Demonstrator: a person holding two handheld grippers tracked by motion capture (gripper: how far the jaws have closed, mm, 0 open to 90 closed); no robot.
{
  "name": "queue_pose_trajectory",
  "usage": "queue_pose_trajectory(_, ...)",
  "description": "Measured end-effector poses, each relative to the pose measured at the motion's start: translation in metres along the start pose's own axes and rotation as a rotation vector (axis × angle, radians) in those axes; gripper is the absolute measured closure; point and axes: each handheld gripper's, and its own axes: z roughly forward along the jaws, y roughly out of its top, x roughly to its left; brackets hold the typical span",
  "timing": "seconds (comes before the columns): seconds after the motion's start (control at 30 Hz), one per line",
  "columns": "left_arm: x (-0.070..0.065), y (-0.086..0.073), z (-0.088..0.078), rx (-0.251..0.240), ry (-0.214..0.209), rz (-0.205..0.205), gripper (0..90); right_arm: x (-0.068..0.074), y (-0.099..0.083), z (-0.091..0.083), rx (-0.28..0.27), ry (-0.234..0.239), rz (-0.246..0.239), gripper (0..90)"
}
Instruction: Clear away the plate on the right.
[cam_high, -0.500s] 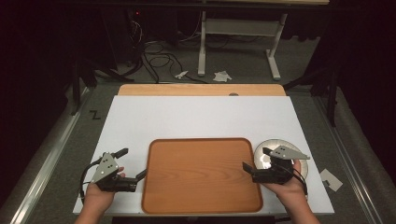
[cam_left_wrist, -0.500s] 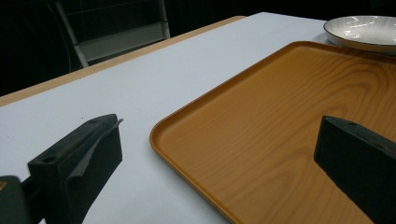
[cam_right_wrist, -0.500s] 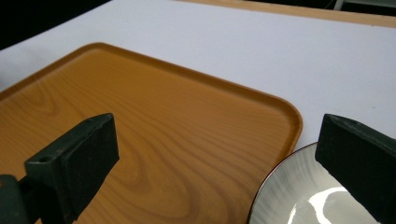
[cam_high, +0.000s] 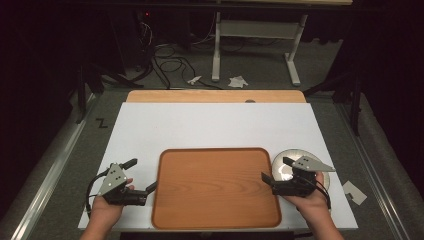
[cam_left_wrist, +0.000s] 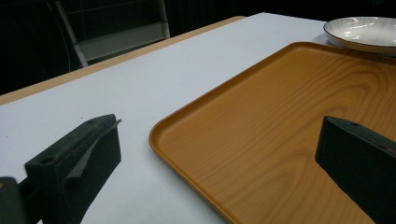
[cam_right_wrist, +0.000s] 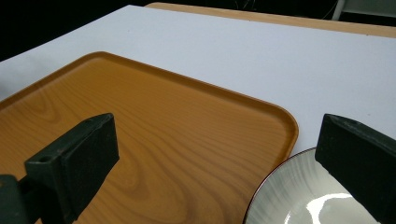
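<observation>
Two grippers flank a wooden tray (cam_high: 216, 187) that lies on the near half of a white table top (cam_high: 215, 125). The left gripper (cam_high: 142, 177) sits just beside the tray's left edge, held in the person's left hand (cam_high: 107, 207), its jaws spread wide; in the left gripper view one jaw stands over the white surface and the other over the tray's wood. The right gripper (cam_high: 272, 172) sits at the tray's right edge, held by the right hand (cam_high: 310, 200), jaws likewise parted. A white plate (cam_high: 281, 167) with a dark rim rests just beside the tray's right edge, partly under that gripper; in the right gripper view one jaw hangs over the tray and the other over the plate.
</observation>
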Motion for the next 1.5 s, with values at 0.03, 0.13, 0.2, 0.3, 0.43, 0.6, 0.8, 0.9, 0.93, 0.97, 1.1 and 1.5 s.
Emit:
queue_pose_trajectory(0.03,0.0,0.0,0.0,0.0,0.0,0.0,0.9,0.0,0.0,0.0,0.0,0.0,0.0,0.0)
queue_pose_trajectory(0.13,0.001,0.001,-0.001,0.009,-0.023,-0.011,0.9,-0.001,0.0,-0.001,-0.008,-0.001,0.009,0.0)
queue_pose_trajectory(0.2,0.0,0.001,-0.001,0.004,-0.017,-0.007,0.9,-0.002,0.0,-0.001,-0.012,-0.001,0.008,0.0)
queue_pose_trajectory(0.3,0.0,0.0,-0.001,0.002,-0.011,-0.001,1.0,-0.002,0.0,-0.001,-0.016,-0.002,0.016,0.0)
queue_pose_trajectory(0.43,0.001,0.0,0.0,0.003,-0.009,0.0,1.1,-0.001,0.0,-0.001,-0.025,-0.004,0.013,0.0)
queue_pose_trajectory(0.6,0.001,0.0,0.0,0.003,-0.006,0.003,1.4,-0.003,0.001,-0.002,-0.036,-0.007,0.033,0.0)
queue_pose_trajectory(0.8,0.002,0.0,0.0,0.003,-0.001,0.002,1.5,-0.006,0.0,-0.004,-0.037,-0.01,0.045,0.0)
queue_pose_trajectory(0.9,0.002,0.0,0.0,0.002,0.002,0.001,1.6,-0.009,0.0,-0.005,-0.029,-0.022,0.041,0.0)
queue_pose_trajectory(0.93,0.002,0.0,0.0,0.002,0.002,0.001,1.6,-0.009,0.0,-0.005,-0.029,-0.022,0.041,0.0)
queue_pose_trajectory(0.97,0.002,0.0,0.0,0.003,0.002,-0.001,1.6,-0.009,-0.001,-0.005,-0.027,-0.025,0.04,0.0)
queue_pose_trajectory(1.1,0.003,0.0,0.0,0.001,0.005,-0.004,1.7,-0.015,-0.002,-0.008,-0.025,-0.051,0.049,0.0)
queue_pose_trajectory(1.5,0.004,0.003,0.005,0.0,0.012,-0.013,2.1,-0.032,-0.008,-0.021,-0.005,-0.106,0.075,0.0)
